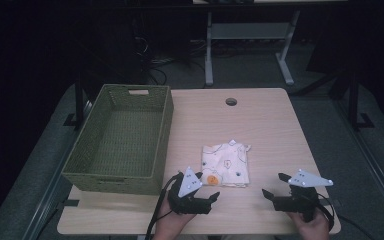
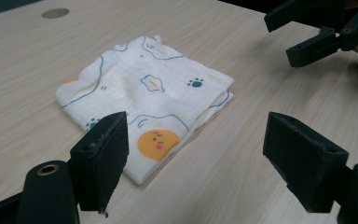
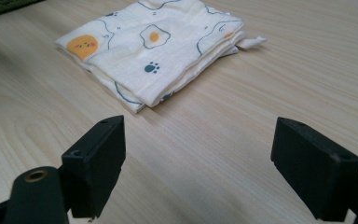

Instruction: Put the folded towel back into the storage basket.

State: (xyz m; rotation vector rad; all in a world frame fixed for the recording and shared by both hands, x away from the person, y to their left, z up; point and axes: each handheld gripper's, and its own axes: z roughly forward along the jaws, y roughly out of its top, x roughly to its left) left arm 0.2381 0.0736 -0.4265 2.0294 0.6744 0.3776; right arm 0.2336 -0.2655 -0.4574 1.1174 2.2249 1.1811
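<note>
A folded cream cloth (image 1: 226,164) printed with eggs, paw marks and an orange face lies flat near the middle of the wooden table (image 1: 260,120). My left gripper (image 1: 206,187) stands open at the cloth's near left corner, nothing between its jaws. In the left gripper view the cloth (image 2: 144,100) lies just beyond the left gripper (image 2: 205,158), its orange-face corner nearest. My right gripper (image 1: 276,185) is open to the right of the cloth, apart from it. The right gripper view has the cloth (image 3: 154,46) ahead of the right gripper (image 3: 196,158), over bare table.
A green woven basket (image 1: 165,131) stands on the table's left side, close to the left hand. A round cable hole (image 1: 231,101) sits near the far edge. A desk frame (image 1: 250,35) stands on the floor beyond. The other hand's gripper (image 2: 317,32) shows at upper right of the left gripper view.
</note>
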